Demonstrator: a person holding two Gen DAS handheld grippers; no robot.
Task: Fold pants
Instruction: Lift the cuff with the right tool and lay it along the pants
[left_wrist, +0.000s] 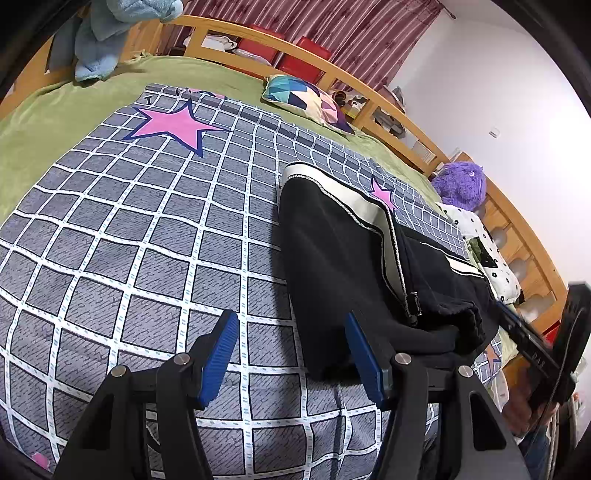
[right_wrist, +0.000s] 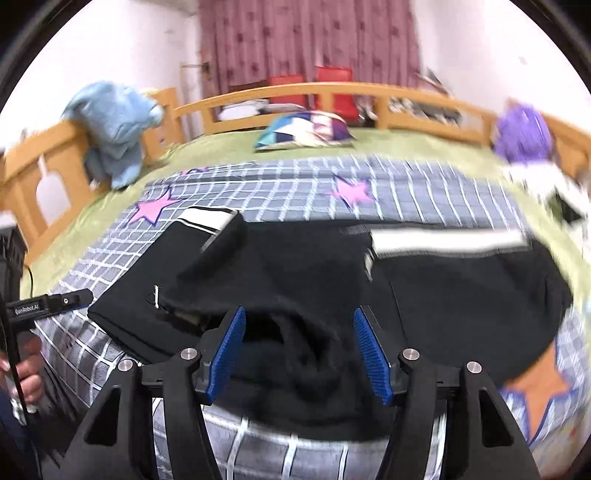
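Observation:
Black pants (left_wrist: 340, 258) with white side stripes lie folded over on a grey checked blanket (left_wrist: 147, 240) with pink stars. My left gripper (left_wrist: 291, 321) hovers open over the blanket at the pants' near left corner, its right pad beside the cloth's edge and nothing pinched. In the blurred right wrist view the pants (right_wrist: 443, 295) spread wide, with one leg laid back toward the left. My right gripper (right_wrist: 299, 314) stands open above a bunched black fold at the near edge, pads clear of the cloth. The left gripper's body (right_wrist: 48, 306) and a hand (right_wrist: 26, 369) show at that view's left edge.
The blanket (right_wrist: 295, 184) lies on a green sheet inside a wooden bed rail (right_wrist: 332, 88). A patterned pillow (left_wrist: 306, 99) lies at the far side. A light blue cloth (right_wrist: 114, 122) hangs on the rail at left. A purple plush (left_wrist: 461, 184) sits at right.

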